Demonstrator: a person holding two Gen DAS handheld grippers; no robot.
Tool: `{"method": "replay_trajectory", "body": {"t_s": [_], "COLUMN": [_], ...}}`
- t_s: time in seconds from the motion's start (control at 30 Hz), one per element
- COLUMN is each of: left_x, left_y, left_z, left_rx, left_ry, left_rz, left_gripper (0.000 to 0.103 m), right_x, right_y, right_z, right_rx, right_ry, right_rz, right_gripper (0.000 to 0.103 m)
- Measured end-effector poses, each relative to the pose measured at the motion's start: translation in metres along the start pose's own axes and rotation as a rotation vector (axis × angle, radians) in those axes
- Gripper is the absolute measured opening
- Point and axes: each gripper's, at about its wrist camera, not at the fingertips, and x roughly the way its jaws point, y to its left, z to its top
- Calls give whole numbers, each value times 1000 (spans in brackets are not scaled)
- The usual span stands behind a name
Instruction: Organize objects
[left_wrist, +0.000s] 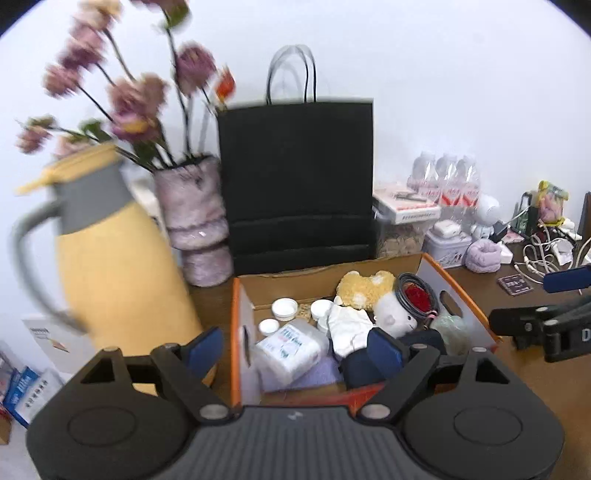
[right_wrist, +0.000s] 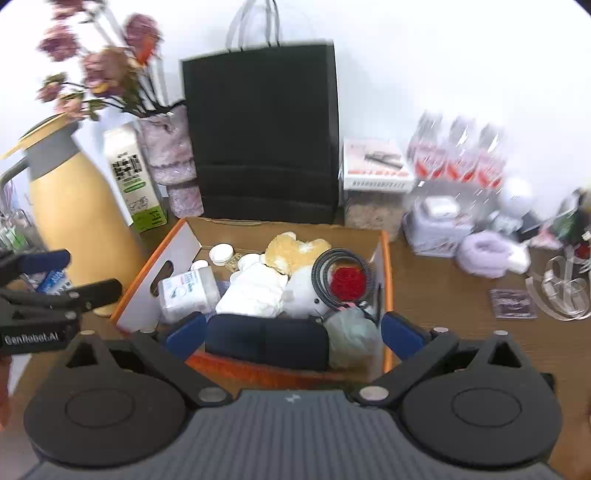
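The cardboard box (right_wrist: 386, 258) on the tabletop (right_wrist: 443, 306) holds a dark pouch (right_wrist: 266, 341), a plush toy (right_wrist: 295, 251), white jars (right_wrist: 221, 254) and a tissue pack (right_wrist: 188, 291). Both tools, left (left_wrist: 295, 354) and right (right_wrist: 291, 332), are apart and hold nothing.

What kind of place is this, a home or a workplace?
Probably a home, a cluttered wooden table against a white wall. A yellow thermos jug, flowers in a fuzzy pink vase and a cardboard box of soft toys and small jars suggest a lived-in room.

Both wrist views look steeply down, close, sharing the cardboard box (left_wrist: 458, 291) (right_wrist: 177, 251).
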Motion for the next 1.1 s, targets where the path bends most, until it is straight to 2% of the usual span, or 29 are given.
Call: {"method": "replay_trajectory", "body": {"t_s": [0.13,0.23,0.27,0.37,0.47,0.57,0.63,0.73,0.87,1.0,1.1], "left_x": [-78,-138,-155,-194,-220,-238,-243,-257,-268,-273,-273], "left_y": [-9,-4,-1,2,-4,-16,-28,-37,-32,-28,-29], "left_z": [-62,-126,-148,-201,-228,-238,-240,-249,-259,-256,-255], "left_rx": [-28,-122,-163,-202,-192,-194,-141,-89,-107,-122,-116], "left_ry": [-102,-123,-122,-68,-63,-46,-15,-22,11,-2,-3], "left_rz": [27,28,29,47,78,42,25,4,-16,4,-4], "left_gripper": [86,103,103,103,103,103,103,103,103,103,103], "right_x": [-68,-114,-127,-156,-173,-191,-205,-217,-220,-222,-220], "right_y": [27,46,50,58,67,75,84,93,101,104,109], "right_z": [-68,-137,-160,-221,-257,-270,-273,-278,-279,-282,-283], "right_rx": [-4,-15,-16,-9,-21,-1,16,5,-7,9,-20], "right_ry": [-117,-180,-192,-160,-129,-133,-145,-117,-99,-105,-92], "right_rz": [4,-14,-5,-2,-88,-51,-18,-11,-62,-15,-11], "right_gripper": [103,103,103,103,103,103,103,103,103,103,103]}}
